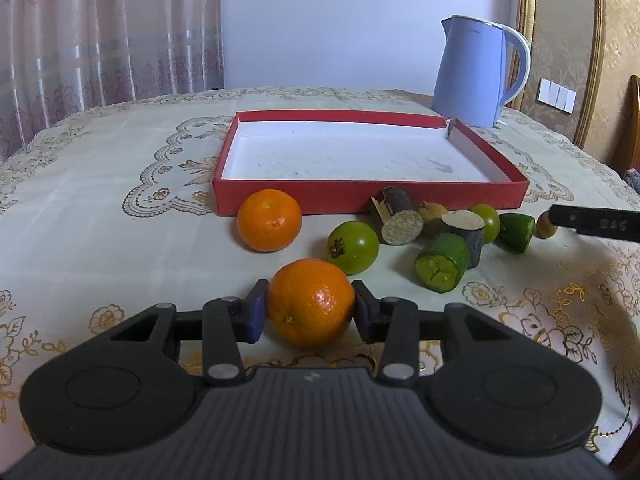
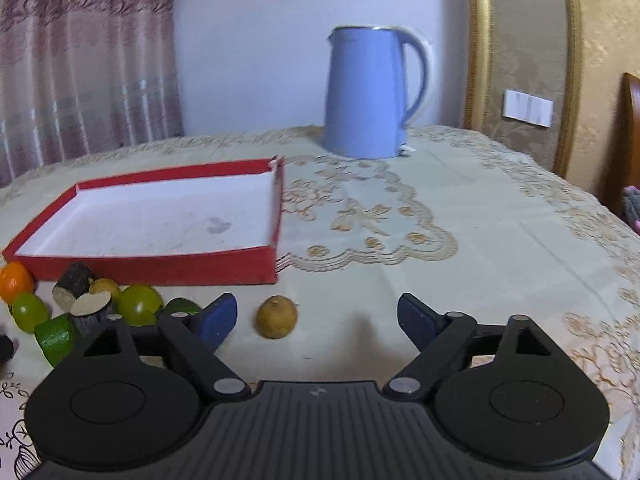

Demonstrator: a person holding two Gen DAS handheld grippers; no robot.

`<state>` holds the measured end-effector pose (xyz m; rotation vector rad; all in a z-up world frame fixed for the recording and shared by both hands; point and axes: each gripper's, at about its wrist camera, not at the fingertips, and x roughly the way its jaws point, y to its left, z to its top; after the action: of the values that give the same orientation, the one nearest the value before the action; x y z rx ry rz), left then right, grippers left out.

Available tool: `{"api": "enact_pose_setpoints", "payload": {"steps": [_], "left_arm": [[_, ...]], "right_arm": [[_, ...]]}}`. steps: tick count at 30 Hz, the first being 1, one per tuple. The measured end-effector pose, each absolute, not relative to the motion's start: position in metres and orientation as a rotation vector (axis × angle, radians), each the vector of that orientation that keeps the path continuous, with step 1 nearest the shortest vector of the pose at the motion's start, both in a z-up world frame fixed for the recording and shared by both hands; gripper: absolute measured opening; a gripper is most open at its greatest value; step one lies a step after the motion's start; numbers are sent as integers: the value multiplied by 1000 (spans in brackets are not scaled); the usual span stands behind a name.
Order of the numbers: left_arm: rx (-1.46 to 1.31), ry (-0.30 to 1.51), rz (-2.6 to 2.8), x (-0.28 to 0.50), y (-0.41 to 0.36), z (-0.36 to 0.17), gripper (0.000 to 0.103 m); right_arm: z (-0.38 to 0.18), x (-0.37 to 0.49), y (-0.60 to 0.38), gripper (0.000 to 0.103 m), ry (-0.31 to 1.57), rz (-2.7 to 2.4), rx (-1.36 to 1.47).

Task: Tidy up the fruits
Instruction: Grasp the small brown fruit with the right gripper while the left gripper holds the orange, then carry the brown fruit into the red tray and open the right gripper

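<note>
left gripper (image 1: 310, 312) clamps orange (image 1: 311, 302) | right gripper (image 2: 316, 322) wide, empty

A pale blue kettle (image 2: 366, 94) stands on the embroidered cloth (image 2: 460, 216) covering the bench, before a patterned curtain (image 1: 108, 32), with white wall switches (image 2: 528, 107) beside it.

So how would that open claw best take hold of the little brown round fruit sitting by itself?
Probably across its middle. The small brown fruit is nearly round and sits alone on the tablecloth, apart from the pile and the red box. The right claw could come straight in low from the near side, one pad on each flank, the fruit centred between them.
</note>
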<state>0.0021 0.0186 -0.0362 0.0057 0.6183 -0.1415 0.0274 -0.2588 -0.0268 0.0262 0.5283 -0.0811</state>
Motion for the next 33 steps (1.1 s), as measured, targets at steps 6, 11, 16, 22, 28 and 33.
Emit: {"api": "enact_pose_setpoints", "payload": {"steps": [6,11,16,22,28,33], "left_arm": [[-1,620,-152,2,19,-37,40],[-9,618,-157,4,20,-36,40],[-13,618,-162,6,20,-38,40],[-13,616,-163,6,20,-39,40],[-24,613,-163,4,22,-39,40],[-30,606,-162,3,26,-38,40]], "right_arm": [[-40,45,-255,52,592,-65,25],[-43,48,-253,39,594,-49,16],[-42,47,-245,32,589,-32,-31],[-42,47,-243,32,590,-25,-46],[-41,47,-248,25,589,29,-11],[-38,43,-246,25,579,31,-5]]}}
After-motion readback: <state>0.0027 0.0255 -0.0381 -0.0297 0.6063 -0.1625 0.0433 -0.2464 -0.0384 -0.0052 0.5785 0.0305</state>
